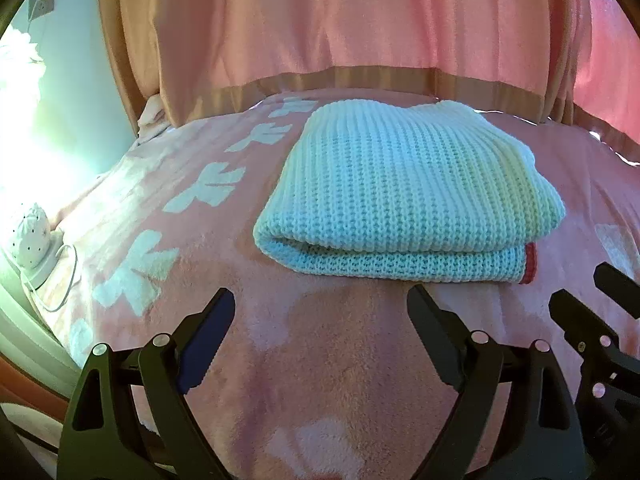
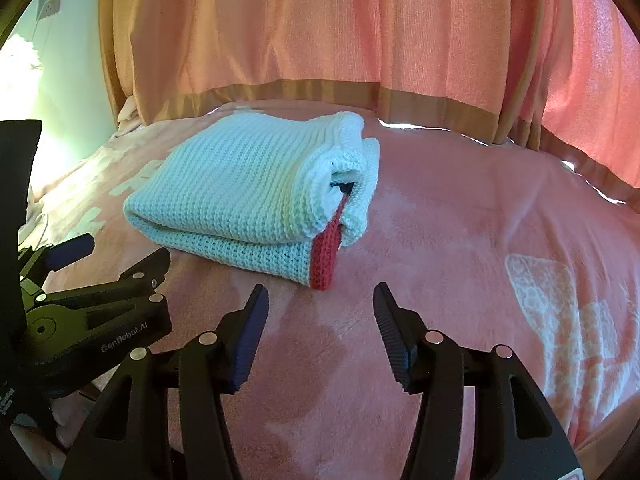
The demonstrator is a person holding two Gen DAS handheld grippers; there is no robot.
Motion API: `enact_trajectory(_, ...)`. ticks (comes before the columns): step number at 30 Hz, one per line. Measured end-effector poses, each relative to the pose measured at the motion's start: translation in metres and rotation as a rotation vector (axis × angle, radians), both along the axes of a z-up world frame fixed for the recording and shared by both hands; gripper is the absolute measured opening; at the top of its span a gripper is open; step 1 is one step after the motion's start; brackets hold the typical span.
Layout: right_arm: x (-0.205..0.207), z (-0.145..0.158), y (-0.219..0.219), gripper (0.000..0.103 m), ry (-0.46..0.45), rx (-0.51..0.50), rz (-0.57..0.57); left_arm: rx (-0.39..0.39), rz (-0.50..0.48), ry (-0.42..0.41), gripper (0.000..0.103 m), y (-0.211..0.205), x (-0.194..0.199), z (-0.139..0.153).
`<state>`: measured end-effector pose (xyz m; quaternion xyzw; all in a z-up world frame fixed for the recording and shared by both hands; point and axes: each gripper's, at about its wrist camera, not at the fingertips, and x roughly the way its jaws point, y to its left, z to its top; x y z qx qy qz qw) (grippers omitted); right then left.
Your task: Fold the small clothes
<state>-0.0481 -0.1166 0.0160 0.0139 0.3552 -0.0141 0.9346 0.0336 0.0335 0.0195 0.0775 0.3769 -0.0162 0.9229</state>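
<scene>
A white knitted garment [image 1: 408, 192] with a red trim [image 1: 529, 264] lies folded into a thick rectangle on the pink blanket [image 1: 320, 360]. In the right wrist view the same knitted garment [image 2: 248, 192] shows its red trim [image 2: 326, 256] at the near right corner. My left gripper [image 1: 320, 300] hovers just short of the garment's near edge, open wide, nothing between its fingers. My right gripper [image 2: 320, 296] is open too, empty, close to the red corner. The right gripper [image 1: 588, 292] shows at the right edge of the left wrist view; the left gripper [image 2: 116, 256] shows at the left of the right wrist view.
Pink curtains [image 1: 360, 20] with a tan hem hang behind the bed. A small white spotted lamp [image 1: 32, 236] with a cord sits at the left edge. A wall socket [image 1: 42, 0] is at upper left. White patterns [image 2: 560, 312] mark the blanket.
</scene>
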Motion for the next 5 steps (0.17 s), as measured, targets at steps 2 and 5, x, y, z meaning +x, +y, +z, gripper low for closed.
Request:
enact_trajectory(2, -0.0001, -0.0004, 0.0002, 0.053, 0.001, -0.001, 0.0, -0.001, 0.003, -0.002, 0.085, 0.0003, -0.0001, 0.0006)
enact_trajectory(5, -0.0005, -0.0009, 0.001, 0.054, 0.001, -0.001, 0.001, 0.005, -0.001, -0.013, 0.085, -0.0002, -0.0001, 0.0019)
